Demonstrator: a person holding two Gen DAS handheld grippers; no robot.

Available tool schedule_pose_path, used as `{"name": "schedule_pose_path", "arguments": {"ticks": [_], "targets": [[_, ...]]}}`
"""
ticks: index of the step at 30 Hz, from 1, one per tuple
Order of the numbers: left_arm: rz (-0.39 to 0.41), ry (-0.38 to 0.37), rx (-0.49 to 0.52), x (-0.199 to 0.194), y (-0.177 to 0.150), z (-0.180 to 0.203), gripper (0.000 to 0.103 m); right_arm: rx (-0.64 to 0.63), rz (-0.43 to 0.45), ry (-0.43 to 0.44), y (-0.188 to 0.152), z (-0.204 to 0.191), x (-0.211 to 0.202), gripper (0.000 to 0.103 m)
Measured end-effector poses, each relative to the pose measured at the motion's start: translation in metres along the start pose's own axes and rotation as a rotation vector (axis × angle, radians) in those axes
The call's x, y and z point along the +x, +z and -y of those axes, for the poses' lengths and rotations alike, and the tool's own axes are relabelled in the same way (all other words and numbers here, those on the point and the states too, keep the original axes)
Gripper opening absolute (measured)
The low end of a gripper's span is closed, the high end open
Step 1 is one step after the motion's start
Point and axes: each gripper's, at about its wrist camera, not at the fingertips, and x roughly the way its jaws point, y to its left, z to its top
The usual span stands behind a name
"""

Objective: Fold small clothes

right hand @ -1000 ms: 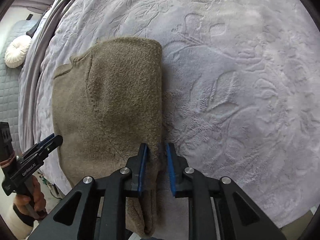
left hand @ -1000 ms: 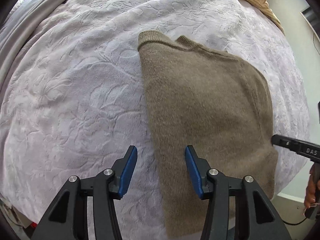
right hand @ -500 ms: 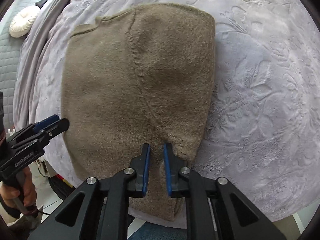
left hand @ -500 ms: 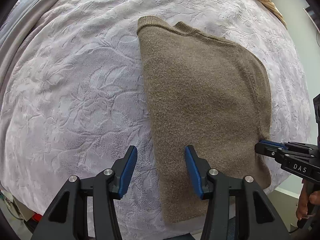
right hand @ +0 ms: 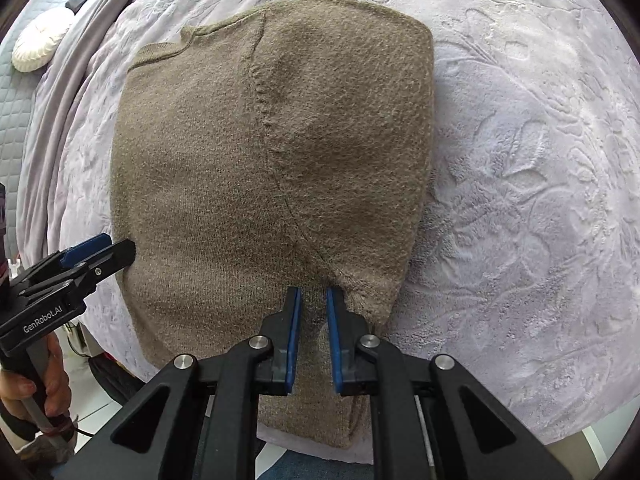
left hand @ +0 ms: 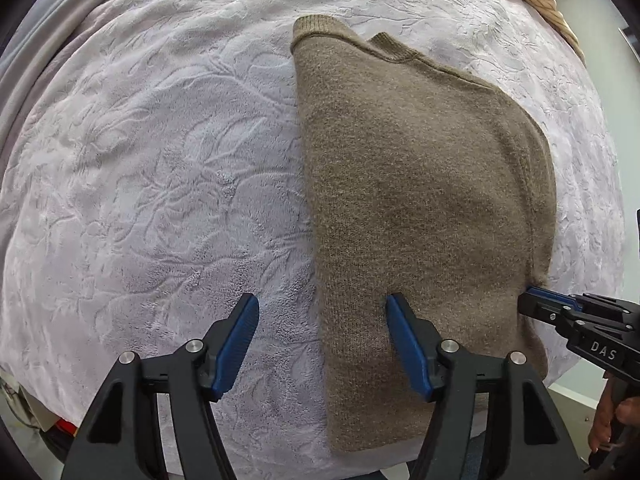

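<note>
Lilac blanket | sweater lengthwise, collar far | left jaws opening | right jaws nearly closed

Taupe knit sweater, folded lengthwise, flat on bedspread, ribbed collar at far end, sleeve folded over.

left hand-held gripper pointed straight down, jaws opening, nothing pinched between the blue pads. right hand-held gripper tilted steeply down, jaws nearly closed with a narrow gap. a hand gripped the left handle.
</note>
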Motion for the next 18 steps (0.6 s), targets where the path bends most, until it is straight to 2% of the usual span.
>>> {"name": "schedule_pose_path", "arguments": {"ticks": [9, 12, 18], "targets": [[-0.008, -0.013, -0.015, -0.005, 0.001, -0.008, 0.068, 0.049, 0.008, 0.01, -0.004, 0.012, -0.026, 0.013], [-0.011, -0.006, -0.011, -0.012, 0.001, -0.009, 0.068, 0.052, 0.017, 0.012, -0.003, 0.013, -0.033, 0.017], [-0.019, 0.024, 0.015, -0.032, 0.003, -0.005, 0.068, 0.036, 0.014, -0.057, 0.002, 0.006, -0.042, 0.018]]}}
